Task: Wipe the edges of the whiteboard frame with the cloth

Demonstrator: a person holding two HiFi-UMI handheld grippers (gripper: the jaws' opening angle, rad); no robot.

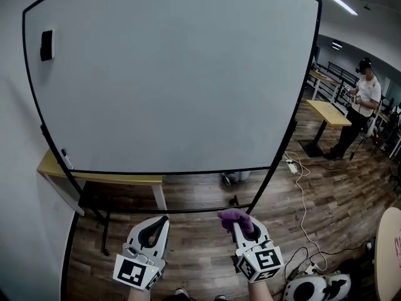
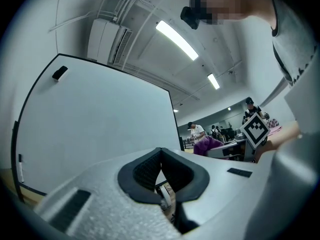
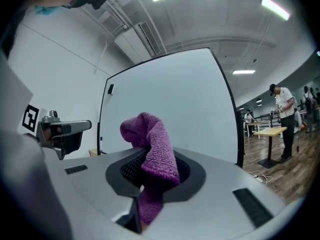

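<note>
The purple cloth (image 1: 237,218) is held in the right gripper (image 1: 239,226), near the bottom middle of the head view. The jaws are closed on the cloth. One end sticks up in a soft lump above the jaws, and the other end hangs down below them. The cloth is not touching anything else. The left gripper (image 1: 165,219) is just to its left, at the same height. Its jaws are closed too, with the tips together and nothing between them. Both grippers point at the big whiteboard (image 1: 175,74) that stands farther away and fills most of the view. The board is white and has nothing written on it. A thin black frame (image 1: 169,172) runs all around it. A small black block (image 1: 46,45) sticks to the board near its top left corner. A pen (image 1: 65,158) stands against the frame low on the left side. The board stands on black legs, and a little wheel (image 1: 227,179) shows under its bottom edge. A wooden worktop (image 1: 113,179) peeks out behind the bottom left of the board. The floor (image 1: 332,193) is made of brown wood planks. A white cable (image 1: 302,187) winds across it on the right. Far off on the right, a person (image 1: 362,102) in a white shirt stands beside a yellow table (image 1: 329,111). Long lamps (image 1: 337,0) glow on the ceiling.
</note>
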